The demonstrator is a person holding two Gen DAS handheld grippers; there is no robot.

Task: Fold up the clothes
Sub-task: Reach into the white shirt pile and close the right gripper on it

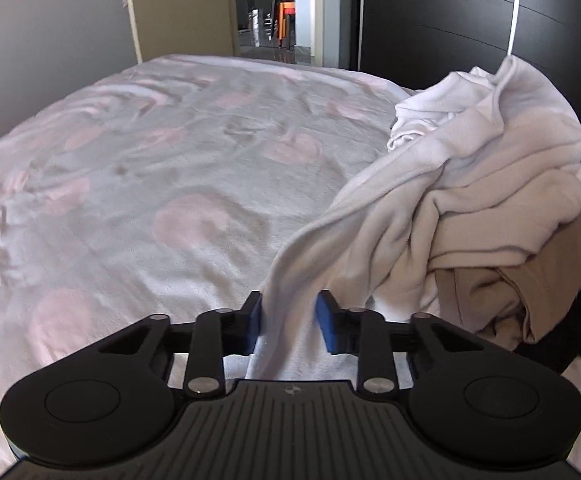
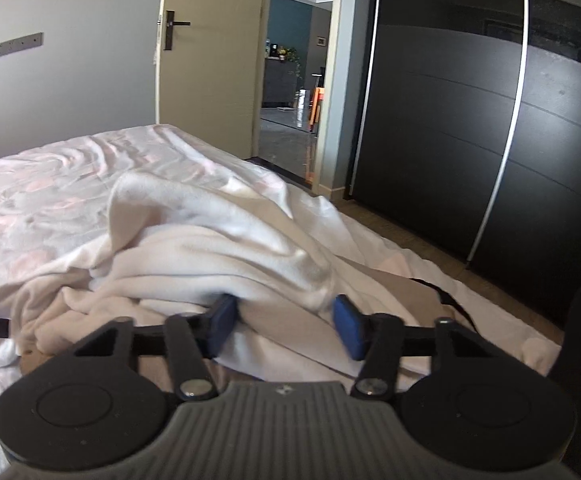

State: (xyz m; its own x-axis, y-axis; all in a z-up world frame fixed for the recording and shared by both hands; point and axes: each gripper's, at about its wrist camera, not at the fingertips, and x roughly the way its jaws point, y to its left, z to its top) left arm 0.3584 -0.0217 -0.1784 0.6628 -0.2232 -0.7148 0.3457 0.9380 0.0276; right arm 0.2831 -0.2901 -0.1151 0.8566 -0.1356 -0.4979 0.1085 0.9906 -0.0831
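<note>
A pile of clothes lies on the right side of the bed: a white garment point(image 1: 470, 152) on top, a beige one point(image 1: 502, 292) under it. A bunched strip of the white garment runs from the pile down between the blue pads of my left gripper point(image 1: 290, 320), which is shut on it. In the right wrist view the same white garment point(image 2: 218, 248) is heaped just ahead. My right gripper point(image 2: 284, 322) is open, its blue pads wide apart with a fold of the cloth lying between them.
The bed carries a grey and pink patterned cover point(image 1: 162, 168), broad and flat to the left of the pile. A dark wardrobe point(image 2: 470, 140) stands along the right. An open doorway point(image 2: 294, 80) lies beyond the bed's far end. Something dark point(image 1: 550, 352) lies under the pile.
</note>
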